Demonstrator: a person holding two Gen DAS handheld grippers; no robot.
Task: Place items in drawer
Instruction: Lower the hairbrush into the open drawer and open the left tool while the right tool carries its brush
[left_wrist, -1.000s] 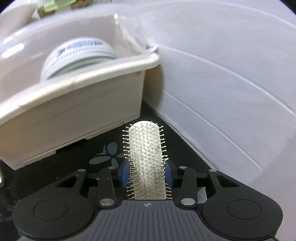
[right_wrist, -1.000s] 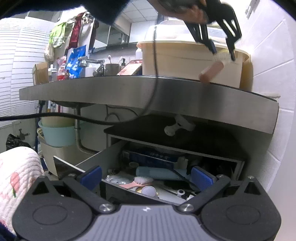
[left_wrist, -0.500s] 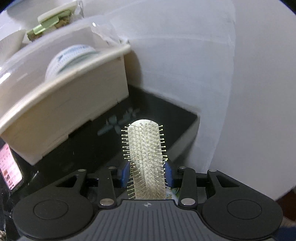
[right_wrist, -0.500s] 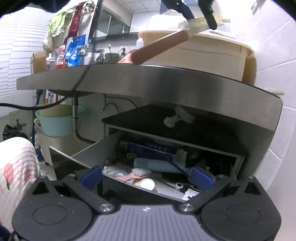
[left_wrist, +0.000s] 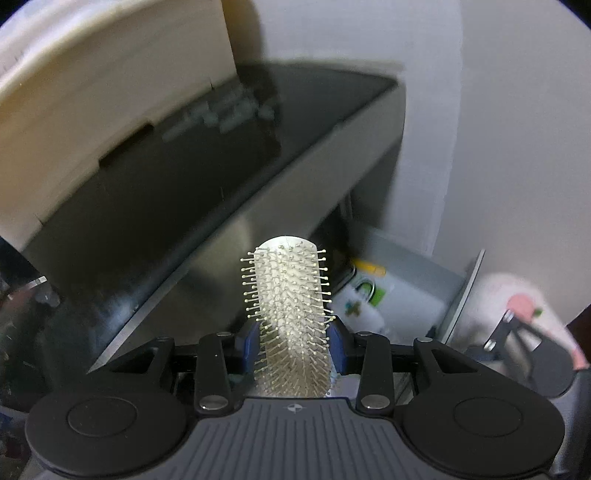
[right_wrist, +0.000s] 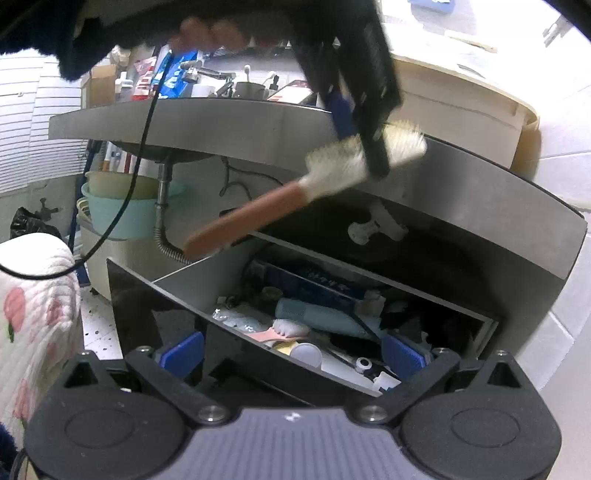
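Left wrist view. Left gripper (left_wrist: 293, 341): blue pads closed on the bristled head of a hairbrush (left_wrist: 290, 317), which stands up between them, bristles toward the camera. Position: in the air off the edge of the dark countertop (left_wrist: 192, 177), above the open drawer (left_wrist: 406, 288) seen lower right. On the counter, a cream plastic bin (left_wrist: 110, 92). In the drawer, a white mug (left_wrist: 356, 306) with green print. The right gripper (left_wrist: 532, 350) shows at the right edge, blurred.

Right wrist view. Right gripper (right_wrist: 291, 350): jaws spread wide, holding nothing, pointed at the drawer (right_wrist: 295, 362) (cluttered with tubes, caps and a pink-handled brush). Above it, the left gripper (right_wrist: 364, 122) grips the hairbrush (right_wrist: 306, 184) by the head; the salmon handle slopes down to the left, not yet over the opening.

Handling, by judgement: light, rigid plastic body; bristles springy, so a hold on the head may slip or twist. The smooth handle looks the surer place to grip.
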